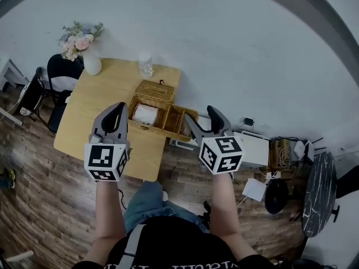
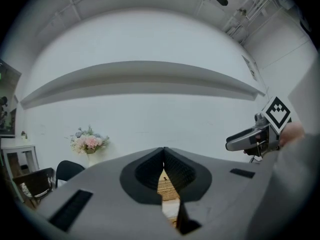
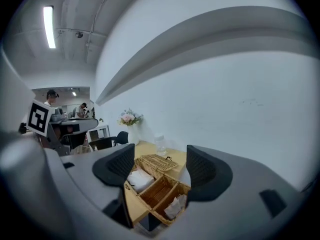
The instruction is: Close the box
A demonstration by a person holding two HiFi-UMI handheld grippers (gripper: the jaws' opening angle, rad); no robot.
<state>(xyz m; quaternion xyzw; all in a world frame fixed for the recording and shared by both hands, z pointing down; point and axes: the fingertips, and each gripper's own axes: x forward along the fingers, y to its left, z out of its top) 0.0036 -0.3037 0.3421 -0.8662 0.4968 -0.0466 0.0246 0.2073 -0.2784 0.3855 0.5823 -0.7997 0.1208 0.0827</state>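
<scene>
A wicker box (image 1: pixel 162 116) stands open at the right end of the wooden table (image 1: pixel 95 116). Its lid (image 1: pixel 155 90) is swung back on the far side. White cloths lie in its compartments (image 3: pixel 140 179). My left gripper (image 1: pixel 116 111) hovers over the table just left of the box, its jaws shut with nothing between them. Through their thin gap in the left gripper view (image 2: pixel 163 156) a sliver of the box (image 2: pixel 167 186) shows. My right gripper (image 1: pixel 205 117) hangs off the table's right edge, near the box's right end, and is open; between its jaws the box (image 3: pixel 157 186) and lid (image 3: pixel 154 162) appear beyond it.
A white vase of flowers (image 1: pixel 85 48) and a clear bottle (image 1: pixel 145 65) stand at the table's far edge. A black chair (image 1: pixel 61 74) sits at the left. On the wooden floor to the right are a white case (image 1: pixel 253 150), cables and a round dark table (image 1: pixel 320 192).
</scene>
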